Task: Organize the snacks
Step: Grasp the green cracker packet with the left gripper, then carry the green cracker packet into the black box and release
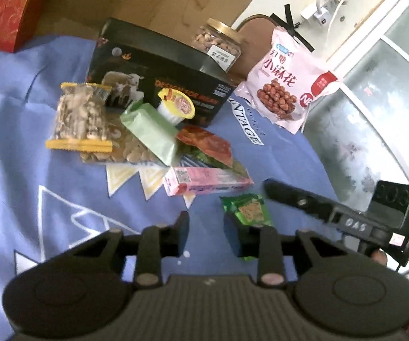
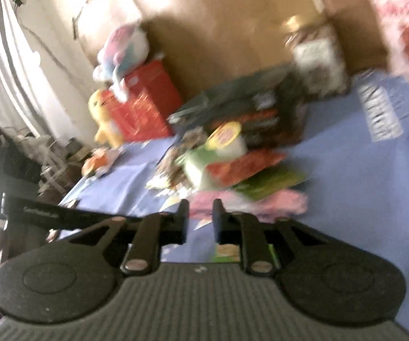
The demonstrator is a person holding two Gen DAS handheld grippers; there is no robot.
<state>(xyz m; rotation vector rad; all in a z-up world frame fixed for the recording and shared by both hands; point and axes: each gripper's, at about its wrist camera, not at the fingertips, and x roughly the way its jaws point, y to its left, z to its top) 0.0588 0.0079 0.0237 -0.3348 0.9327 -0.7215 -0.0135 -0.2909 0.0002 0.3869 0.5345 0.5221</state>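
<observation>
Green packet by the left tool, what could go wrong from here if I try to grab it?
1. The green packet lies against one finger of the left tool, not between the two, so closing may only shove it away.
2. The right tool reaches in close beside it; the two tools could knock together.
3. The cup sits tilted on the heap behind; a bump might tip it.

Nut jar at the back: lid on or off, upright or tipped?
Lid on, upright. The nut jar stands behind the black box with its gold lid capping the top; nuts fill it.
</observation>
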